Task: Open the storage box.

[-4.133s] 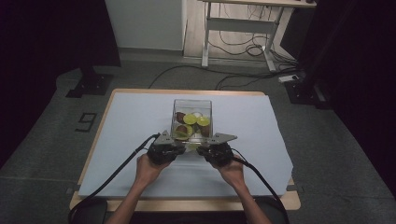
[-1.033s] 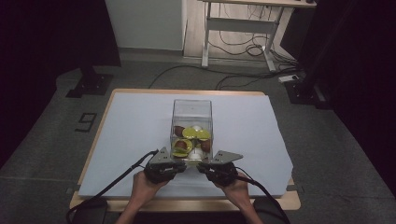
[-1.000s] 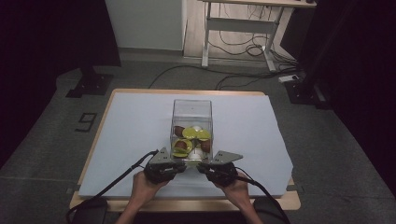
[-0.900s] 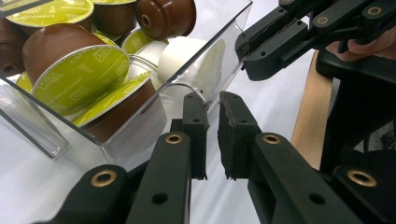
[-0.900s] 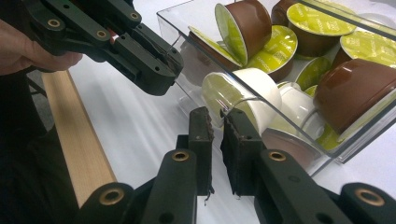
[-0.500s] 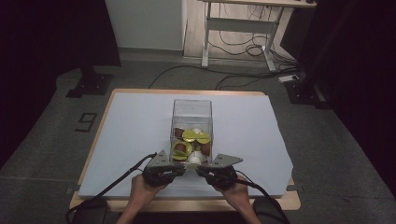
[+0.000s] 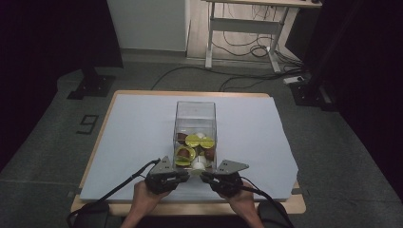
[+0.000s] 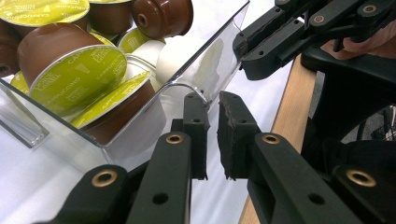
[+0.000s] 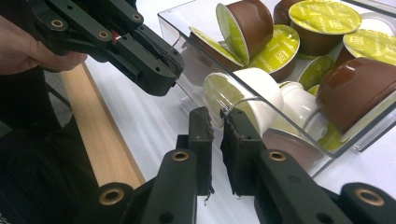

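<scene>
Main risk: the clear box [image 7: 195,135] is full of loose coffee capsules [image 7: 192,140], and both grips are on thin slick plastic at its near wall only. Any uneven pull or lift tilts it and the capsules spill; the jaws could also just slide off the rim, or twist and crack the wall if the two hands move out of step. Left gripper [image 8: 212,116]: jaws nearly together, pinched on the near rim at one corner, the clear edge running between the pads. Right gripper [image 9: 217,122]: same, clamped on the near rim at the other corner, the thin edge visible in the slot. In the high view the left gripper [image 7: 183,175] and right gripper [image 7: 207,176] sit side by side at the box's near end, close to the near edge of the table [image 7: 119,123]. The box stands upright on the pale sheet [image 7: 142,118], roughly centred left to right, running lengthwise away from the person; capsules are piled toward the near half, right behind the gripped wall. Keep both hands level and synced.
</scene>
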`<state>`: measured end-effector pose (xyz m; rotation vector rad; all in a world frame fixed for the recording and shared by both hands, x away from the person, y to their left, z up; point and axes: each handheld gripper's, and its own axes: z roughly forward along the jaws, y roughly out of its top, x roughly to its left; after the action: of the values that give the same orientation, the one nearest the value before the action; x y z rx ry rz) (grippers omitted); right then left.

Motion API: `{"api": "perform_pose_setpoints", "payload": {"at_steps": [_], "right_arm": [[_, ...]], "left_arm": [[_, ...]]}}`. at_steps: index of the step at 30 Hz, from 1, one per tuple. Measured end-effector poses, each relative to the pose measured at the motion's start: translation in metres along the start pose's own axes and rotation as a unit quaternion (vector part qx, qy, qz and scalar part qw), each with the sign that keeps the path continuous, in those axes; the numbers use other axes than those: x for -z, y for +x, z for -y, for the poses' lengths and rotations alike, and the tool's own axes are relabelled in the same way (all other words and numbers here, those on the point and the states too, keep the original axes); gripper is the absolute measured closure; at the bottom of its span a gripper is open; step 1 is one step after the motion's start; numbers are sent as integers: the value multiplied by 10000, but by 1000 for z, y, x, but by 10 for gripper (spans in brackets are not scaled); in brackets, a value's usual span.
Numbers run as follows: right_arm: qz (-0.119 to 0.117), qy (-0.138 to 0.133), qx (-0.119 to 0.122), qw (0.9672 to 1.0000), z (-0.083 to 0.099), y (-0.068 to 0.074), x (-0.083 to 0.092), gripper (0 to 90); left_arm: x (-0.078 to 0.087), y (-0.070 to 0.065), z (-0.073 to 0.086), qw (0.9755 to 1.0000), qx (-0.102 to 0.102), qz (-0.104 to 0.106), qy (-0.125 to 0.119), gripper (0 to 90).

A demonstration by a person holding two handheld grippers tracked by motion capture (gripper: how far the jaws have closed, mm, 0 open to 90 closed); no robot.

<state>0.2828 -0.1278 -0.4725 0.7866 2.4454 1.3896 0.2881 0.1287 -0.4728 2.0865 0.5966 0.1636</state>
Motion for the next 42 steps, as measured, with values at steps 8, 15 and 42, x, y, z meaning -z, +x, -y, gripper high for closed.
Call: {"api": "perform_pose_setpoints", "payload": {"at_steps": [8, 15, 42], "right_arm": [[-39, -9, -10, 10000, 2, 5, 3, 811], [-62, 50, -25, 10000, 6, 8, 4, 805], [-70, -23, -119, 9999, 4, 0, 26, 713]], "left_arm": [[2, -7, 2, 10000, -3, -7, 23, 812], [0, -10, 4, 10000, -22, 38, 70, 811], [27, -6, 9, 10000, -59, -68, -31, 749]]}}
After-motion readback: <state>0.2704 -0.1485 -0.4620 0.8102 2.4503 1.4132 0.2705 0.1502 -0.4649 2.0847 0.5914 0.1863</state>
